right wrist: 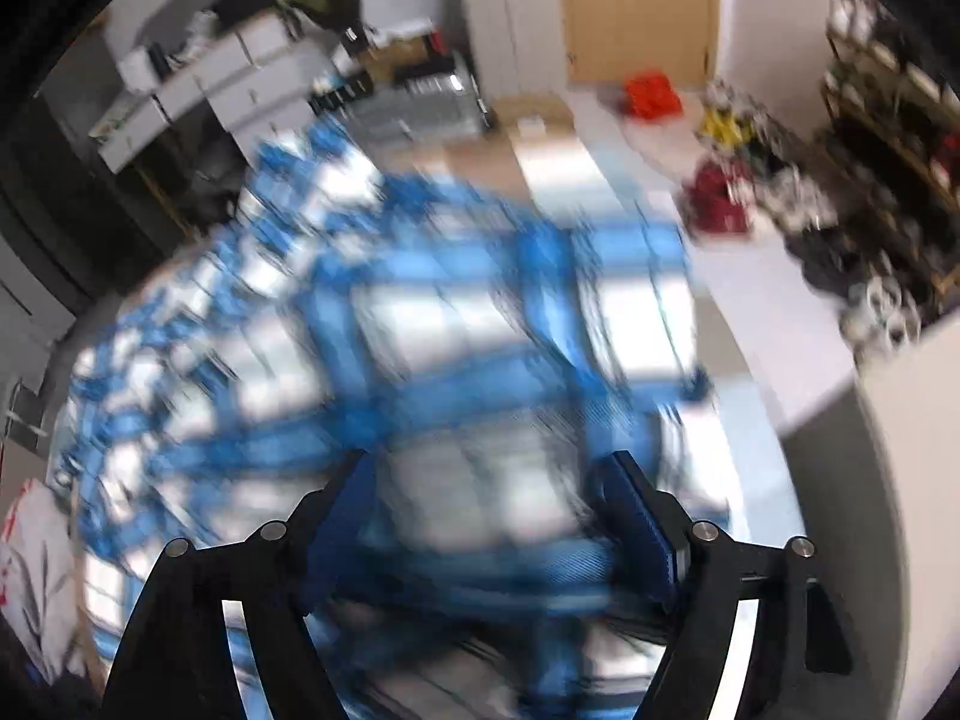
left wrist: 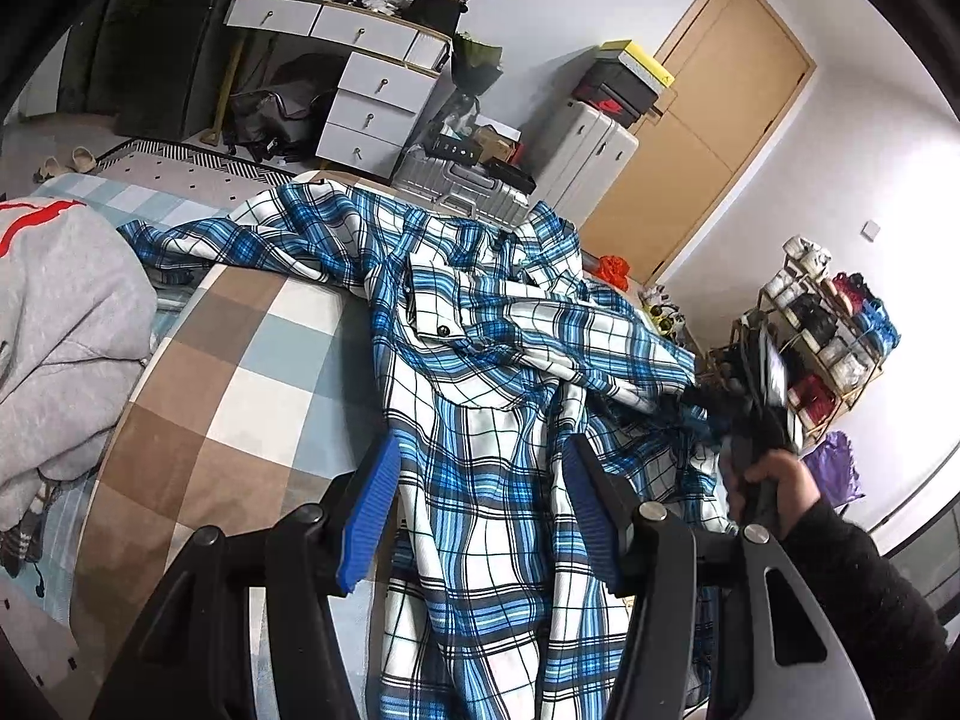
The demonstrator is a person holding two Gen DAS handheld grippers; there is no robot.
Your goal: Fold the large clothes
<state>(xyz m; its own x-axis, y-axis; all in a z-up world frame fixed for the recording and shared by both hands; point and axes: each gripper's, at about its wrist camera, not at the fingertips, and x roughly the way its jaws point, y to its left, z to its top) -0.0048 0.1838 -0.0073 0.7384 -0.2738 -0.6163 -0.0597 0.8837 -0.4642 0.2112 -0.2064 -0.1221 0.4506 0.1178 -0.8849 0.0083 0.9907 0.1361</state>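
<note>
A blue, white and black plaid shirt (left wrist: 480,372) lies spread and rumpled on a bed with a brown, white and pale blue checked cover (left wrist: 240,390). My left gripper (left wrist: 480,492) hovers over the shirt's lower body, its blue pads (left wrist: 372,510) well apart and not pressing the cloth. At the shirt's right edge, a hand in a dark sleeve holds my right gripper (left wrist: 714,414), which is blurred. In the right wrist view the shirt (right wrist: 390,348) is a smear under my right gripper (right wrist: 486,498). Its jaws stand wide with nothing pinched.
A grey sweatshirt (left wrist: 60,330) with red marks lies on the bed at left. Beyond the bed stand a white drawer desk (left wrist: 372,102), a silver suitcase (left wrist: 468,186), a white suitcase (left wrist: 588,150) and a wooden door (left wrist: 708,120). A cluttered rack (left wrist: 822,336) stands at right.
</note>
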